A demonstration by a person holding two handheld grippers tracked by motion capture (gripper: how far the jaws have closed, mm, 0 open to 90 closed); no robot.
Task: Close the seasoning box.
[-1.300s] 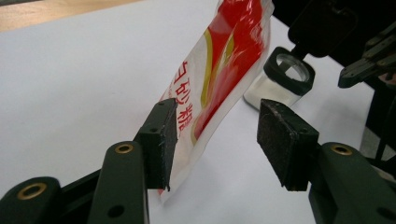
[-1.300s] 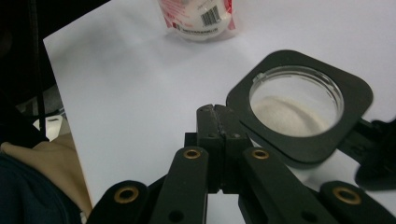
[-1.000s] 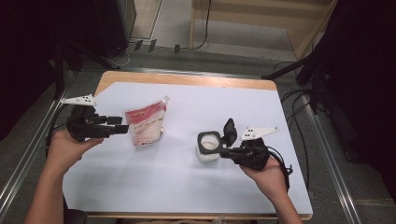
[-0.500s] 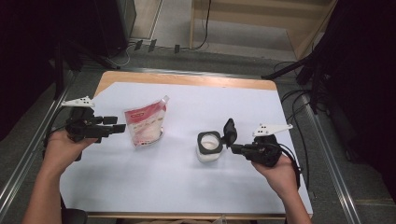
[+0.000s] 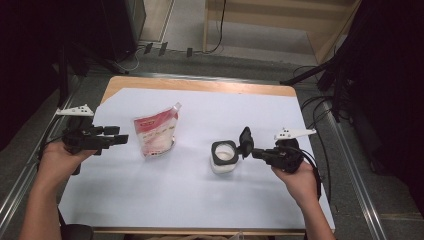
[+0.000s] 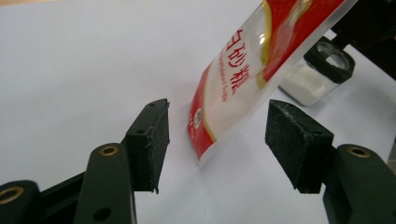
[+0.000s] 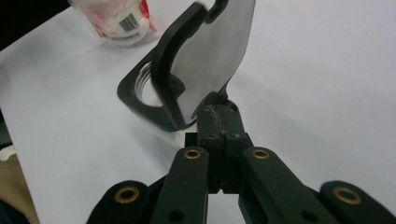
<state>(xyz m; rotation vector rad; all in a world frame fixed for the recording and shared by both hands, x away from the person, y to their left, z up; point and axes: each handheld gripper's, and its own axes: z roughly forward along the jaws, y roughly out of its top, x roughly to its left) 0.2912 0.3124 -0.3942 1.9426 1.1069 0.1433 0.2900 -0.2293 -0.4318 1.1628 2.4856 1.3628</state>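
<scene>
A red and clear sugar pouch lies on the white sheet, left of centre. My left gripper is level just to its left, open. In the left gripper view the pouch lies beyond the spread pads, untouched. A small glass jar of white powder stands right of centre, its black flip lid swung upright. My right gripper is shut, with its tips at the lid's lower edge. In the right gripper view the lid rises straight off the closed tips; whether they pinch it I cannot tell.
A white sheet covers the wooden table. Metal rails run along both sides, cables trail off the right edge, and dark stands are behind on the left. The jar stands behind the pouch in the left gripper view.
My right hand has drawn to the right, away from the jar, so its tips now sit at the lid's edge. My left gripper has backed slightly off the pouch.
</scene>
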